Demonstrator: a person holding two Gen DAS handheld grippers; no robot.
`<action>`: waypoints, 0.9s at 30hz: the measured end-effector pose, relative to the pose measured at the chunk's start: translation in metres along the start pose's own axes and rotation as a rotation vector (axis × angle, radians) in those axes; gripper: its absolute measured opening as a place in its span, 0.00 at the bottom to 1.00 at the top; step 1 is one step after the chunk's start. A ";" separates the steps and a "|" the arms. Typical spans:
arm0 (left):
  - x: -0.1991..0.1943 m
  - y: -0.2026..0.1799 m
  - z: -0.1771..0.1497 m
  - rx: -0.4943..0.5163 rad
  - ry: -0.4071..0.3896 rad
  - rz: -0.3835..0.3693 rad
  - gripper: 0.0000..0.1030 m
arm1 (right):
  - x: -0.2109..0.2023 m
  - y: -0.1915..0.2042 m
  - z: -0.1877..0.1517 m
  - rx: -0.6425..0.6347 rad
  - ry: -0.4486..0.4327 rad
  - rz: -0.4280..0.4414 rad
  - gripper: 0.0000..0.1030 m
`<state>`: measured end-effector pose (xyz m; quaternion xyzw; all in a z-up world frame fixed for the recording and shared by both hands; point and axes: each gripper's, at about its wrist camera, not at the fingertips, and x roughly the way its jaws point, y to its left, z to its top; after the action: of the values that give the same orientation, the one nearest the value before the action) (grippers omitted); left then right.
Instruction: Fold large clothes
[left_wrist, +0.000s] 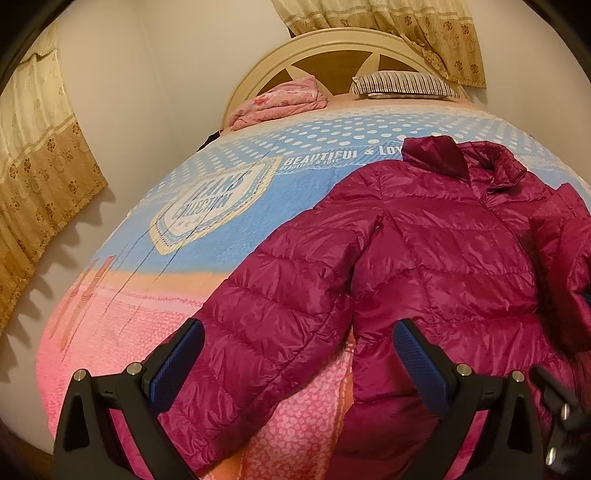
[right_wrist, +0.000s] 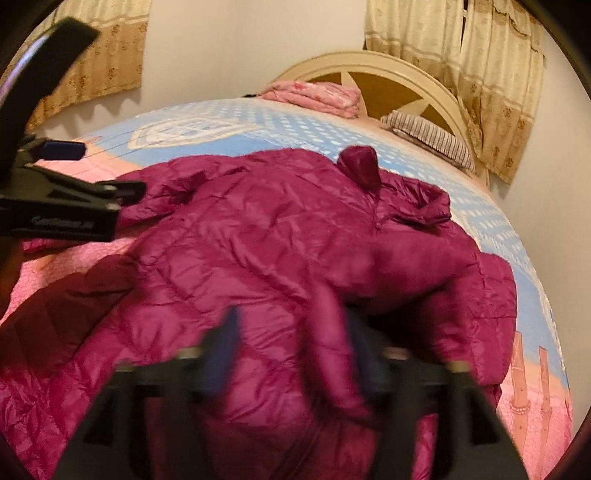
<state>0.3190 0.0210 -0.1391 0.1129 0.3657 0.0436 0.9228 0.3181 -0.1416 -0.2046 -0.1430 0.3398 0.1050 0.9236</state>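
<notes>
A magenta quilted puffer jacket lies front up on the bed, collar toward the headboard. Its left sleeve stretches out toward me. My left gripper is open and empty, hovering over that sleeve and the jacket's hem. In the right wrist view the jacket fills the middle, and its right sleeve is folded over the body. My right gripper is blurred by motion, its jaws apart with sleeve fabric between them; a grip cannot be judged. The left gripper also shows at the left edge.
The bedspread is blue and pink with printed lettering. A folded pink blanket and a striped pillow lie by the cream headboard. Curtains hang on the left and behind the bed.
</notes>
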 end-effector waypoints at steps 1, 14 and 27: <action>0.001 0.001 0.000 0.000 0.003 0.005 0.99 | -0.003 0.003 -0.001 -0.011 -0.007 0.006 0.75; -0.041 -0.026 0.017 0.019 -0.038 -0.064 0.99 | -0.059 -0.026 -0.035 0.038 -0.020 0.012 0.75; -0.045 -0.087 0.031 0.062 0.008 -0.134 0.99 | -0.065 -0.047 -0.069 0.165 0.003 0.026 0.75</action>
<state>0.3071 -0.0766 -0.1083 0.1167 0.3773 -0.0291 0.9183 0.2420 -0.2147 -0.2029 -0.0623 0.3504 0.0883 0.9303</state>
